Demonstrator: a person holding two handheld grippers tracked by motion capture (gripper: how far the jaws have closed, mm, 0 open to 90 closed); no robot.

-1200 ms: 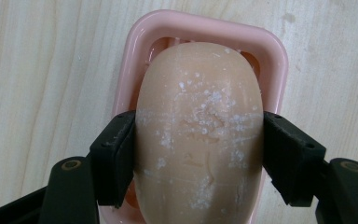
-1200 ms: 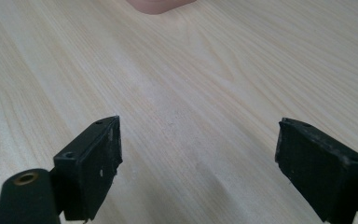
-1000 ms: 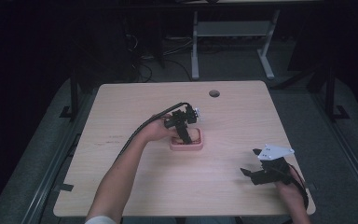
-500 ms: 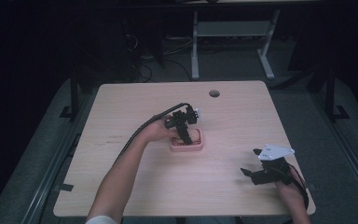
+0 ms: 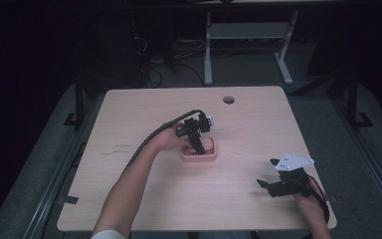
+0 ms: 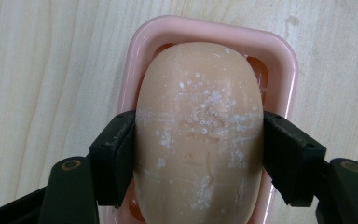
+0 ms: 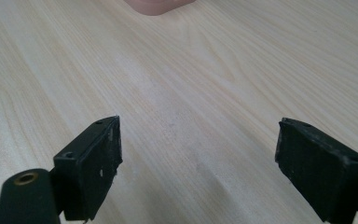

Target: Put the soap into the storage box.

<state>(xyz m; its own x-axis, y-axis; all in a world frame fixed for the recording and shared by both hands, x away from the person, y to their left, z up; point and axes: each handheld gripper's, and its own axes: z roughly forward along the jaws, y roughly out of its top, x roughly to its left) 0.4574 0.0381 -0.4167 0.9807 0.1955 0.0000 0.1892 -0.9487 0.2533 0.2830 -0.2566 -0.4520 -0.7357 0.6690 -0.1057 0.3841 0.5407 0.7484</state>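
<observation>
A peach-coloured bar of soap (image 6: 199,130), scratched and dusted with white flecks, lies in a pink soap dish (image 6: 279,60). My left gripper (image 6: 199,156) points straight down on it, both black jaws pressed against the bar's long sides. In the high view this gripper (image 5: 197,144) stands over the dish (image 5: 199,158) at the table's middle. My right gripper (image 5: 271,185) rests near the table's front right corner, jaws wide apart over bare wood (image 7: 198,154), nothing between them.
The light wooden table (image 5: 129,134) has a round cable hole (image 5: 228,99) near its far edge. A black cable (image 5: 151,137) trails from the left gripper along the forearm. An edge of the pink dish (image 7: 158,5) shows at the top of the right gripper view.
</observation>
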